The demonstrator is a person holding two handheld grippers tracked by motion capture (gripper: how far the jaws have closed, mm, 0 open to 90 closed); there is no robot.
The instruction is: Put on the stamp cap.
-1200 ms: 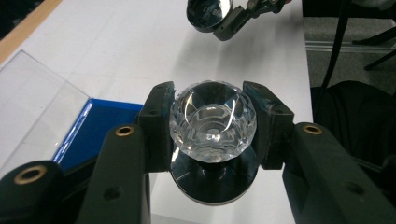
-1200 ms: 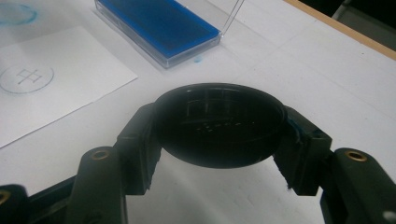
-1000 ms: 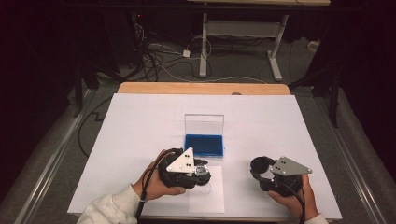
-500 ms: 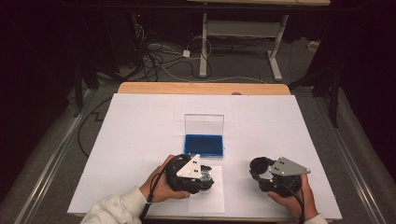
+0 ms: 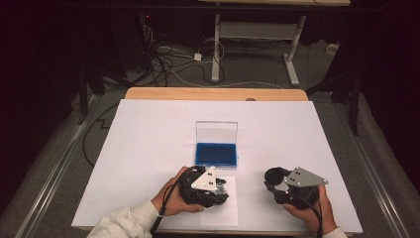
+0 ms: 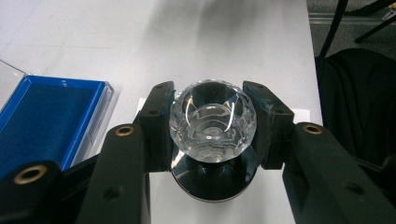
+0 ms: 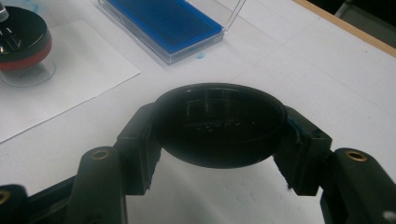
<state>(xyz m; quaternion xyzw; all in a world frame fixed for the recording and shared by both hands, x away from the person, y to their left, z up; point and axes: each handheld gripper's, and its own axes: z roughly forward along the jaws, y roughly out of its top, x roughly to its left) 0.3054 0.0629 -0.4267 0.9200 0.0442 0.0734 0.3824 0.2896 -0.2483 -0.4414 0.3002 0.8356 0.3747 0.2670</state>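
Note:
My left gripper (image 6: 211, 109) is shut on the clear faceted knob (image 6: 212, 123) of a round stamp with a black base (image 6: 212, 179). It holds the stamp over a small white paper sheet (image 5: 223, 213) near the table's front edge. In the right gripper view the stamp (image 7: 18, 42) shows a black top, a red band and a clear foot on the paper. My right gripper (image 7: 219, 128) is shut on a round black cap (image 7: 219, 119), held just above the table to the right of the paper. In the high view both grippers, left (image 5: 220, 187) and right (image 5: 275, 182), sit low at the front.
An open ink pad case (image 5: 216, 153) with a blue pad lies at the table's middle, its clear lid (image 5: 216, 132) standing upright behind it. White paper covers the table (image 5: 148, 139). A wooden edge (image 5: 213, 93) runs along the far side.
My left gripper has shifted slightly right and toward the front edge with the stamp, over the paper sheet. The right gripper and its cap have stayed put.

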